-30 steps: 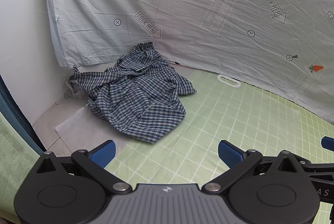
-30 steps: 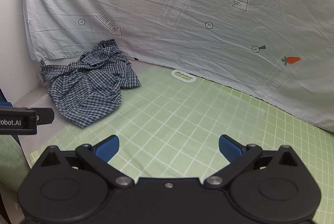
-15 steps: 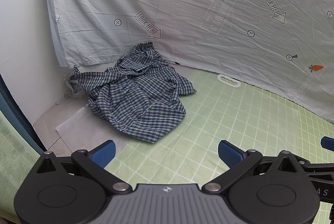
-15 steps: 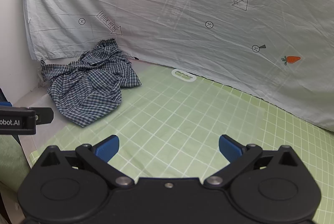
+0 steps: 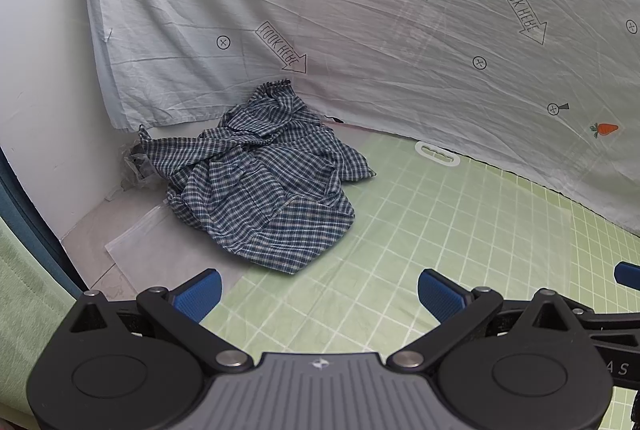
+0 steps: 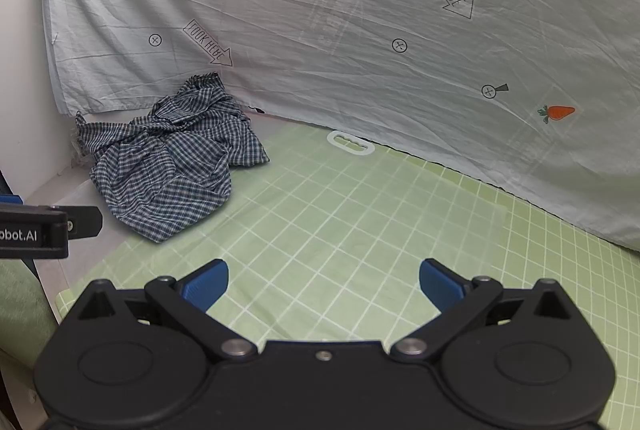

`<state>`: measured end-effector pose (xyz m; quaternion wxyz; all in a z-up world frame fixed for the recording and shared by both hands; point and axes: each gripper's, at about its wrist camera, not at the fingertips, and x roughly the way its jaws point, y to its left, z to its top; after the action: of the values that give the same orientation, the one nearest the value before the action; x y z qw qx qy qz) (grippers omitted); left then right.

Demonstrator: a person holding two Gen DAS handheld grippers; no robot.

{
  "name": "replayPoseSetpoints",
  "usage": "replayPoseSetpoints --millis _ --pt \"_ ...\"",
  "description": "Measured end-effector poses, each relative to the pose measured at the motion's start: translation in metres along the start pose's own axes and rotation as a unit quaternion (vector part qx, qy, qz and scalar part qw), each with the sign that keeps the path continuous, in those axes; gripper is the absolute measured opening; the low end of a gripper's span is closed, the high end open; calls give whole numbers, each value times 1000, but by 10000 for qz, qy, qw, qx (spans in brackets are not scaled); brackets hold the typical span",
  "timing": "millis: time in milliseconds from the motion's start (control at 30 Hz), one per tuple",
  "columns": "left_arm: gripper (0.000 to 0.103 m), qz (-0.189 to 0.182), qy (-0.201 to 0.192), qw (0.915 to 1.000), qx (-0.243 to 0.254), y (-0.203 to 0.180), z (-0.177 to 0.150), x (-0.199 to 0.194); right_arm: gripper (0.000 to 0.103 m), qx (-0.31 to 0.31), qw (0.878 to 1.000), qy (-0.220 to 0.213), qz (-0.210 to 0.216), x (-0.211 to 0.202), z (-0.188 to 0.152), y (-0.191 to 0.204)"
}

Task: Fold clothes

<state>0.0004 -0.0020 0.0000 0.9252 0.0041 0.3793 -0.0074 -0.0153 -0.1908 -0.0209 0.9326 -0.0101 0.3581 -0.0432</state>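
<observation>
Both your left gripper (image 5: 318,294) and right gripper (image 6: 324,282) hang wide open and empty; reach far-left for the crumpled plaid shirt (image 5: 260,177), pinching separate edges.

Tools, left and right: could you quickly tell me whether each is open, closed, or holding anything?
Left tool: open, holding nothing.
Right tool: open, holding nothing.

Navy-and-white checked shirt (image 5: 262,185), pale green mat (image 6: 360,213) gridded white, grey sheet (image 5: 360,29) dotted with orange carrots, blue pads (image 6: 206,284).
</observation>
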Motion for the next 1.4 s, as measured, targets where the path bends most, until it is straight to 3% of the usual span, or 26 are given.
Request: replayPoseSetpoints --millis 467,833,1033,1233,1400 --pt "103 -48 68 10000 21 0 3 6 103 52 9999 93 -5 6 1 -2" --pt "103 -54 258 9996 -110 9 20 41 103 115 9995 99 -270 27 16 -13" --pt "103 153 541 9973 -468 33 31 77 103 70 9992 184 -344 63 39 -11" --pt "103 466 984 9897 -928 74 41 136 102 -175 9994 217 -182 127 72 7" --pt "102 795 1388 9779 -1344 116 54 193 88 -541 9977 302 283 196 101 49"
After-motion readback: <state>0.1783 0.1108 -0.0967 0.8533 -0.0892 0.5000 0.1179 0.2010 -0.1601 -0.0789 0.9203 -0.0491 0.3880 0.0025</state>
